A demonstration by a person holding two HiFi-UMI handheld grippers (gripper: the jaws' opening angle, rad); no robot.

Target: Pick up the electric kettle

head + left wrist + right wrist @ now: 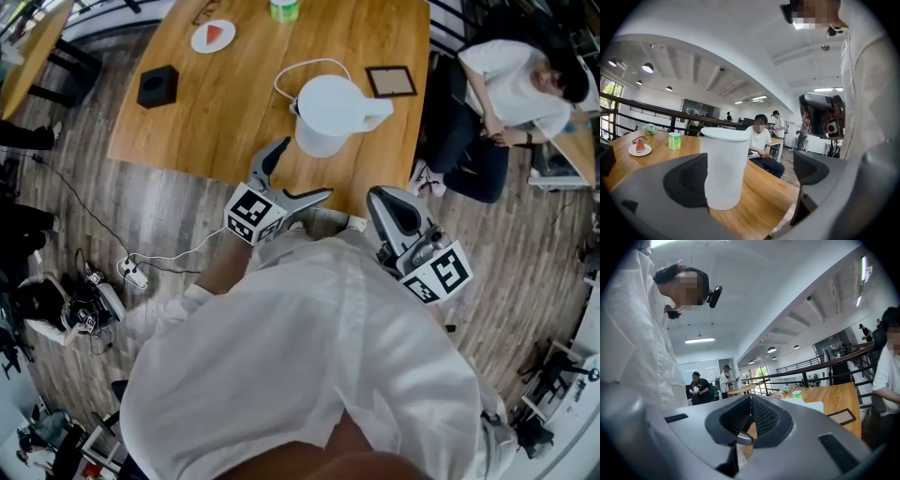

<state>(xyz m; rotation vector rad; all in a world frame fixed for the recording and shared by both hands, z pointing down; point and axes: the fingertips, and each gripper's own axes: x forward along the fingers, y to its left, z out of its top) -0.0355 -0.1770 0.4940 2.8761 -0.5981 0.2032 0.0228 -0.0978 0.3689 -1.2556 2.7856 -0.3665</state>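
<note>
The electric kettle (326, 112) stands upright on the wooden counter (197, 122), and everything below is placed from it. The left gripper (302, 172) sits just on the near side of the kettle with its jaws spread wide and nothing between the pads. In the left gripper view the white body is framed between them but lies ahead, untouched. The right gripper (750, 411) is pressed together and empty, nearer the person than the kettle and off to its right. A white cord (309, 67) loops on the kettle's far side. A blunt projection (380, 109), handle or spout I cannot tell, points to its right. The step in hand looks like the approach. To do it well, keep the left gripper level and centre the body between the pads. Slide forward until the pads flank its widest part, then close firmly. The smooth round wall could slip, so lift straight up and slowly, watching that the cord does not drag.
</note>
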